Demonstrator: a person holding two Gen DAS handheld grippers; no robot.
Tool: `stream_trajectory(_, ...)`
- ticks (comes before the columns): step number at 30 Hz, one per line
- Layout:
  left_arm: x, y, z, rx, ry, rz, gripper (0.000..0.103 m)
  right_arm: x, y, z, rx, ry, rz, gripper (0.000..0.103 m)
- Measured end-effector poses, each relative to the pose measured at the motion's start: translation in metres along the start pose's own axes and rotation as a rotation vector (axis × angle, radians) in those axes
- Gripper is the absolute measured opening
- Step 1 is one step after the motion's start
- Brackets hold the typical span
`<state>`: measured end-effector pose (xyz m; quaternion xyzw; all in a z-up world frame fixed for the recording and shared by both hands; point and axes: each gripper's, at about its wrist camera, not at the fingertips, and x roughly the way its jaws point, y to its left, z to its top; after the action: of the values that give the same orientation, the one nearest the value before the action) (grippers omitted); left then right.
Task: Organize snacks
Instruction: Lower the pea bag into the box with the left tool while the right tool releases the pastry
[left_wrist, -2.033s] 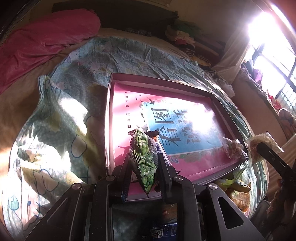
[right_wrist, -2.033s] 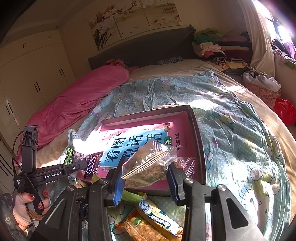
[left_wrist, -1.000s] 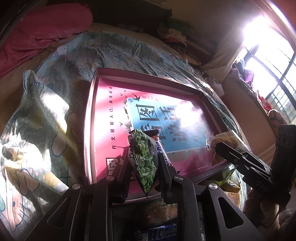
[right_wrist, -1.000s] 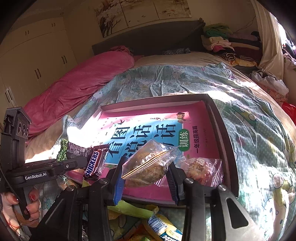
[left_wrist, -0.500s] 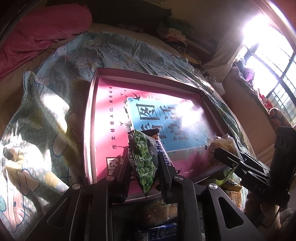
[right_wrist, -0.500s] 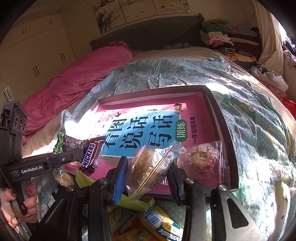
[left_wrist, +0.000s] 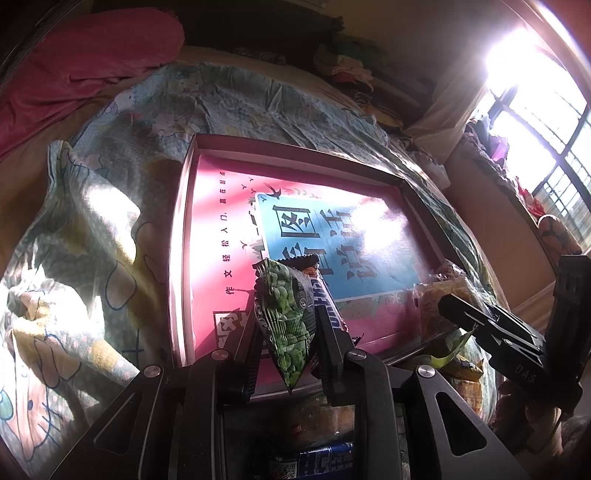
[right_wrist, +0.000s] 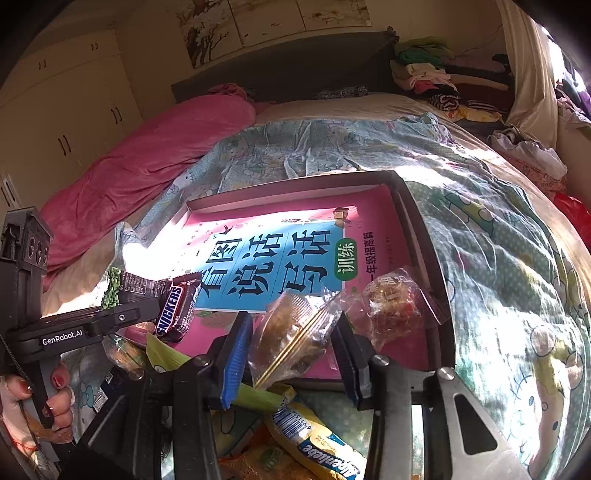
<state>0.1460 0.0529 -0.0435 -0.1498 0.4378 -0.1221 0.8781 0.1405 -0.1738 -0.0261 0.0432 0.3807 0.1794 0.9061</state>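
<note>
A shallow pink box (left_wrist: 184, 221) with a blue-label book cover inside lies on the bed; it also shows in the right wrist view (right_wrist: 436, 273). My left gripper (left_wrist: 286, 321) is shut on a green pea snack packet (left_wrist: 286, 306) and a Snickers bar (right_wrist: 175, 310), held over the box's near left corner. My right gripper (right_wrist: 291, 343) stands open around a clear-wrapped pastry (right_wrist: 295, 332) that rests tilted on the box's near edge. A second clear-wrapped snack (right_wrist: 395, 302) lies in the box's near right corner.
Several loose snack packets, one yellow (right_wrist: 314, 435), lie on the bedspread in front of the box. A pink quilt (right_wrist: 140, 166) lies at the far left. Folded clothes (right_wrist: 428, 74) are piled by the headboard. The patterned blanket (right_wrist: 498, 258) slopes off right.
My right gripper has lowered toward the box's near edge and its jaws have opened; the pastry has tipped down between them. My left gripper has stayed shut and nearly still.
</note>
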Motion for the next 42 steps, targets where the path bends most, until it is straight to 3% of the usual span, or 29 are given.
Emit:
stream_trajectory(20,-0.004,0.009,0.000,-0.038,0.001,0.011,0.029,-0.023,-0.008,-0.009,-0.013,-0.006,-0.063,0.048)
stream_trajectory(26,-0.008,0.011,0.001,-0.043,-0.005,0.003,0.037,-0.022,-0.010,-0.009,-0.009,-0.006,-0.081,0.048)
stream_trajectory(40,-0.021,0.016,0.006,-0.056,-0.039,0.025,0.039,-0.021,-0.014,-0.008,0.006,-0.002,-0.105,0.048)
stream_trajectory(42,-0.022,0.018,0.006,-0.059,-0.044,0.027,0.045,-0.022,-0.014,-0.008,0.009,-0.002,-0.106,0.049)
